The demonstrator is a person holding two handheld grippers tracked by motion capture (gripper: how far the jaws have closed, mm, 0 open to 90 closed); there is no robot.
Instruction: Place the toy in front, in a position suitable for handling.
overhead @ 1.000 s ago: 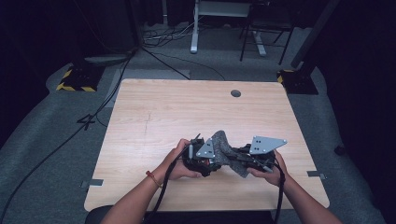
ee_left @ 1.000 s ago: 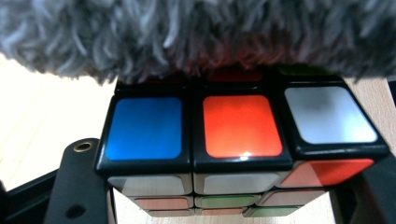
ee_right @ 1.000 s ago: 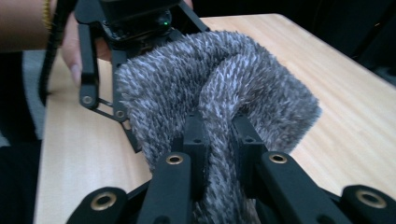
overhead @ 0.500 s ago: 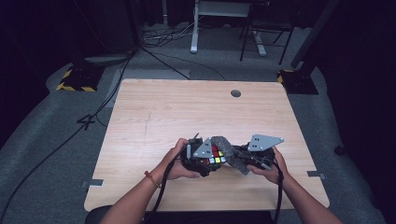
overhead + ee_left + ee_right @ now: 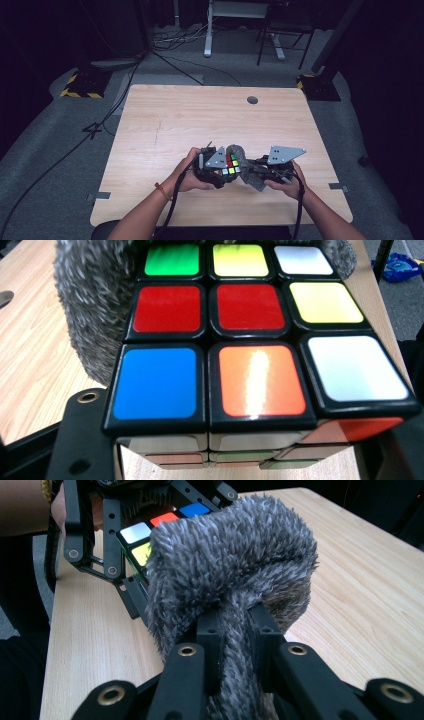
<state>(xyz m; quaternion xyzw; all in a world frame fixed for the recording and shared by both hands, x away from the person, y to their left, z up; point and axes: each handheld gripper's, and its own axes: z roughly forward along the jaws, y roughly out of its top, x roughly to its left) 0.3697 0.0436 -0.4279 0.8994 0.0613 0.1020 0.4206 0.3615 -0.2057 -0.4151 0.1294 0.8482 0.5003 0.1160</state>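
Altogether, two grippers, one puzzle cube and one grey cloth are seen low in the middle of the high view, on a pale wooden table (image 5: 165, 120).

One colourful puzzle cube (image 5: 230, 165) is clamped in the jaws of the left gripper (image 5: 212, 167), which is held by the left hand (image 5: 187, 172). In the left gripper view the cube (image 5: 260, 335) is seen very close, with nine stickers counted on the face turned to the camera: two red, two yellow, two white, one green, one blue and one orange. Being a cube, no long axis is given; that sticker face is tilted up towards the camera, and a second face with an orange-red corner is glimpsed at the lower right.

One fuzzy grey cloth (image 5: 245, 167) is pinched tightly in the narrow jaws of the right gripper (image 5: 255, 172), carried by the right hand (image 5: 285, 177). In the right gripper view the cloth (image 5: 235, 575) is bunched into a rounded wad, its tail running back between the jaws, and it is pressed against the far side of the cube (image 5: 150, 527).

Around them, one small round grommet hole (image 5: 252, 100) is set near the table's far edge at upper centre. Beyond the table, cables (image 5: 175, 50) are strewn over a grey floor, and a yellow-and-black striped base (image 5: 80, 87) is placed at upper left.
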